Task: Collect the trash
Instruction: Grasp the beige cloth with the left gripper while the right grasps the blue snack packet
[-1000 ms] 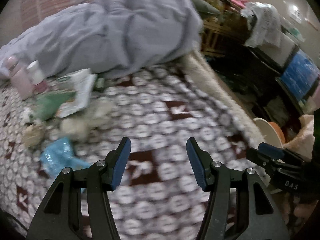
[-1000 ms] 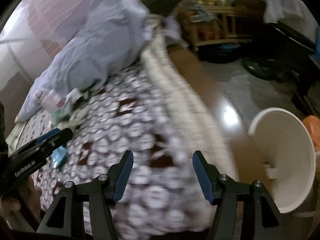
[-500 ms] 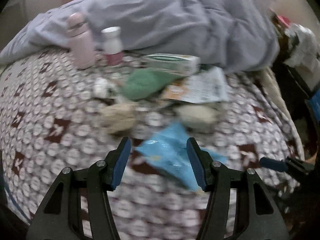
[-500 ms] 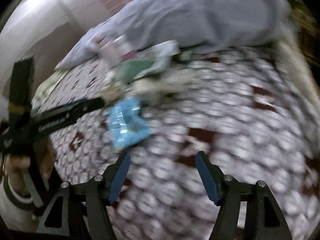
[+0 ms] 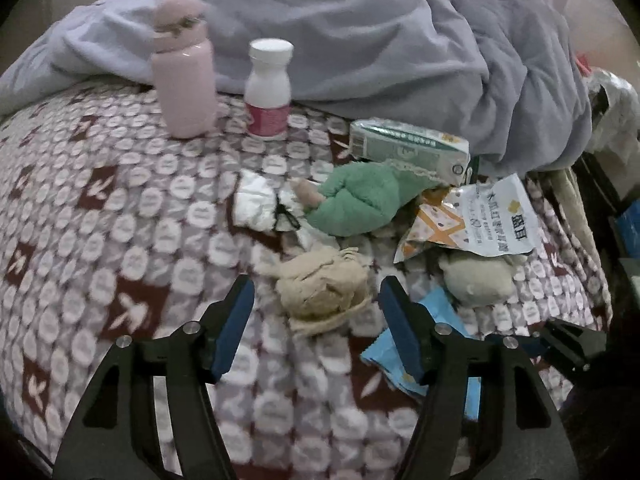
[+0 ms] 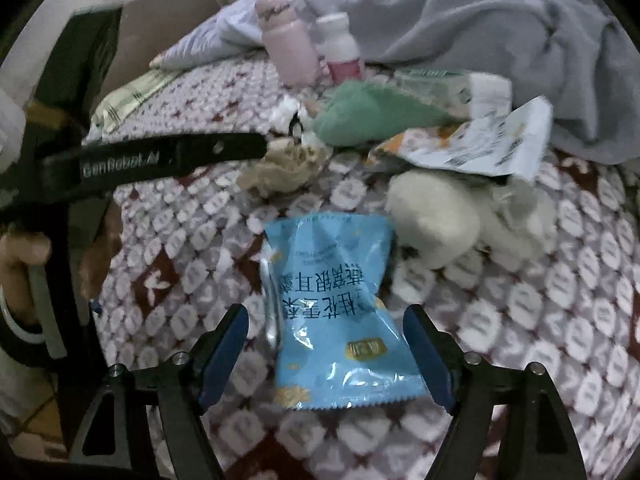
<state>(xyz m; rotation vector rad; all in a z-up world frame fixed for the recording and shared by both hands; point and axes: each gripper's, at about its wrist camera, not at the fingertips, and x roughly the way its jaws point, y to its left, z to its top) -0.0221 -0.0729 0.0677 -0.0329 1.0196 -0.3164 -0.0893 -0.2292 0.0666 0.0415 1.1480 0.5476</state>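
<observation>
Trash lies on a patterned bed cover (image 5: pixel 120 216). My left gripper (image 5: pixel 316 328) is open, its jaws on either side of a crumpled beige paper wad (image 5: pixel 324 292). My right gripper (image 6: pixel 326 354) is open around the near end of a blue snack wrapper (image 6: pixel 332 304), which also shows in the left wrist view (image 5: pixel 420 344). Further back lie a white and orange snack bag (image 5: pixel 476 216), a crumpled white wrapper (image 5: pixel 256 204), a green and white carton (image 5: pixel 408 148) and a pale tissue lump (image 5: pixel 476 276). The left gripper's arm (image 6: pixel 160 160) crosses the right wrist view.
A pink flask (image 5: pixel 184 68) and a white pill bottle (image 5: pixel 268 88) stand at the back. A green plush cloth (image 5: pixel 360 200) lies among the trash. A grey duvet (image 5: pixel 380 32) is heaped behind. The bed's edge drops off at the right (image 5: pixel 576 216).
Both grippers have swung from the bed's edge and floor toward the trash pile and moved closer. The left now frames the beige wad, the right the blue wrapper.
</observation>
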